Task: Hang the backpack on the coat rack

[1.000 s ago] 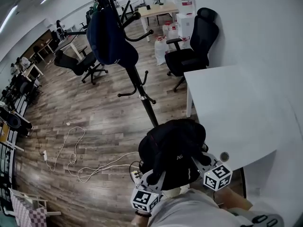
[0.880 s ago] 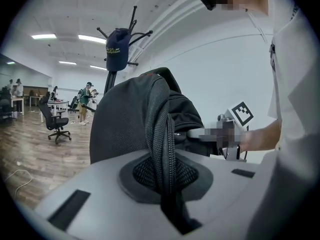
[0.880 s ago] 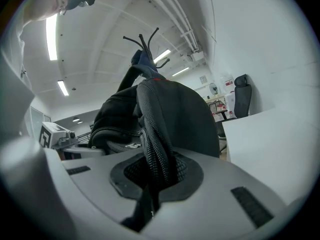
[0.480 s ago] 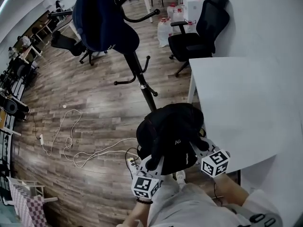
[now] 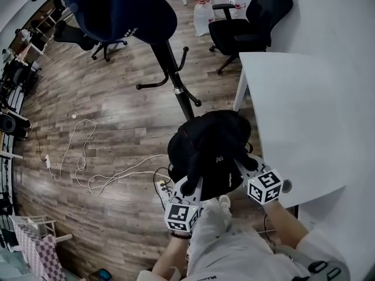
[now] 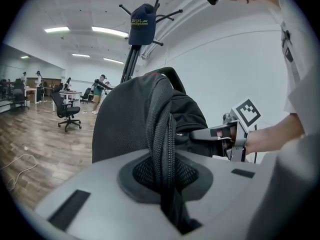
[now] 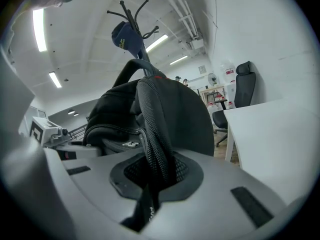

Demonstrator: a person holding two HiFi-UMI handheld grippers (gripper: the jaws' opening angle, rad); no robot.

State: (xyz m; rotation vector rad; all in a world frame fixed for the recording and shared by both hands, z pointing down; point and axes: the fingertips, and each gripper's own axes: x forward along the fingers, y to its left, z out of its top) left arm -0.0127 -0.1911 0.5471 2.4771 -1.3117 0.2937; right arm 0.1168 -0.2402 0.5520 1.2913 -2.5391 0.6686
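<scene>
The black backpack (image 5: 211, 148) hangs in the air between my two grippers, just right of the coat rack's black pole (image 5: 174, 81). My left gripper (image 5: 191, 187) is shut on one mesh shoulder strap (image 6: 162, 134). My right gripper (image 5: 241, 164) is shut on the other strap (image 7: 152, 134). Each strap runs up from the jaws over the bag's back panel. The rack's hooks (image 6: 161, 15) rise above the backpack, and a navy cap (image 6: 141, 24) hangs from one. In the left gripper view the right gripper (image 6: 215, 133) shows beside the bag.
A white table (image 5: 304, 116) stands close on the right, with a black office chair (image 5: 246, 25) beyond it. White cables (image 5: 88, 168) and a power strip (image 5: 164, 187) lie on the wood floor. The rack's lower hooks (image 5: 153, 85) stick out near the bag.
Both grippers have carried the backpack forward and lower toward the rack's pole. The navy cap now fills the top of the head view. Both grips are unchanged.
</scene>
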